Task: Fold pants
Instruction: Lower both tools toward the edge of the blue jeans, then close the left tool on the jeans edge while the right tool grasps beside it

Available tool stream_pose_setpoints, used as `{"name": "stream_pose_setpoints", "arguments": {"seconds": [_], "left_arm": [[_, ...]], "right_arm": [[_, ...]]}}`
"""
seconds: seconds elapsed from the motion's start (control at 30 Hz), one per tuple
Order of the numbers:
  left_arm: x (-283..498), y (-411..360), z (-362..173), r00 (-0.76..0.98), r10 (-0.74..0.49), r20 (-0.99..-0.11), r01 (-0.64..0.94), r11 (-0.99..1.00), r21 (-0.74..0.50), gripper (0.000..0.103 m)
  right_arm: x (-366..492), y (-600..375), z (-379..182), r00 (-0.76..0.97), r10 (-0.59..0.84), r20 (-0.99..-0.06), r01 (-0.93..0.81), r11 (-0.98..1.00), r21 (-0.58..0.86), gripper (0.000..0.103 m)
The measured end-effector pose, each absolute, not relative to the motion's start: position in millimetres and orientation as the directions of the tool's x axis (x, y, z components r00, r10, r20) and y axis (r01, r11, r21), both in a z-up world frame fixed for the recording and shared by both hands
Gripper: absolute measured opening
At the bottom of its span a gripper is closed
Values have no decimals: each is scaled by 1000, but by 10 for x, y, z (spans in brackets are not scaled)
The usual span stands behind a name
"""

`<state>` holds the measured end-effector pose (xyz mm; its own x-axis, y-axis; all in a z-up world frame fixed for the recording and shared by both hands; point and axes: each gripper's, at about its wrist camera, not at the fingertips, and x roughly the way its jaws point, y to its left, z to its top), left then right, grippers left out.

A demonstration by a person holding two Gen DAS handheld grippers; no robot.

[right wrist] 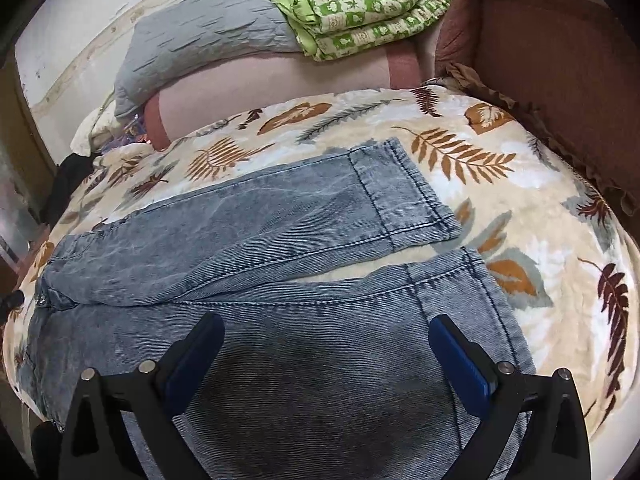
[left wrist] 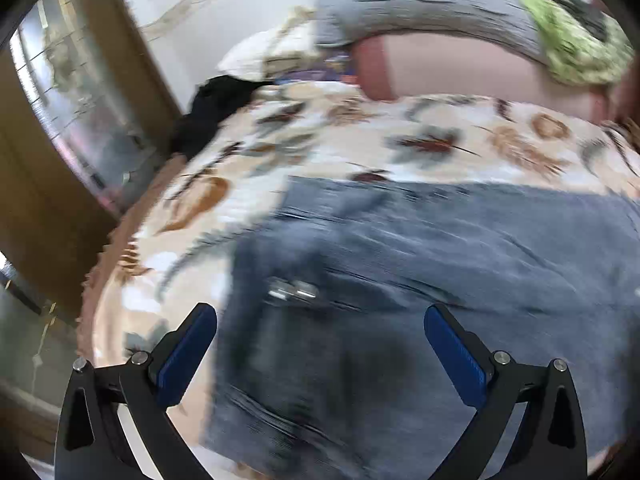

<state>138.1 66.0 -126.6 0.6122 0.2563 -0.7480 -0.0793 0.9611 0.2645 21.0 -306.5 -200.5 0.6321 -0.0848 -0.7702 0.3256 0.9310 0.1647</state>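
Blue washed-denim pants point(right wrist: 256, 240) lie flat on a leaf-patterned blanket point(right wrist: 480, 152), both legs stretched toward the right with cuffed hems point(right wrist: 408, 192). My right gripper point(right wrist: 326, 330) hovers open over the near leg, nothing between its blue pads. The left wrist view is blurred by motion: the waist end of the pants point(left wrist: 400, 280) with a metal button point(left wrist: 294, 292) lies under my left gripper point(left wrist: 320, 322), which is open and holds nothing.
A grey pillow point(right wrist: 208, 36) and a folded green-and-white quilt point(right wrist: 368, 12) sit on a pink bolster point(right wrist: 280, 80) at the back. A brown headboard point(right wrist: 560, 60) stands at the right. A dark garment point(left wrist: 216, 108) lies at the bed's far left edge, by a wooden cabinet point(left wrist: 60, 160).
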Motion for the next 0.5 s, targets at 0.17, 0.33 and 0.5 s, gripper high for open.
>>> {"name": "stream_pose_setpoints", "arguments": {"seconds": [0.17,0.33,0.5], "left_arm": [[1735,1201,-1171,591,314,-743,-156,948,277,103],[2266,1664,-1140,553,322,-768,-204,947,250,103],[2802,1899,-1226,490,243,-837,-228,963,146,103]], "right_arm": [[256,-3206,-1887,650,-84,-756,346,918,195,103],[442,-3471,-1690,663,-117,-739,369,910,187,103],[681,-3798,-1508,659,-116,-743,376,907,192,103]]}}
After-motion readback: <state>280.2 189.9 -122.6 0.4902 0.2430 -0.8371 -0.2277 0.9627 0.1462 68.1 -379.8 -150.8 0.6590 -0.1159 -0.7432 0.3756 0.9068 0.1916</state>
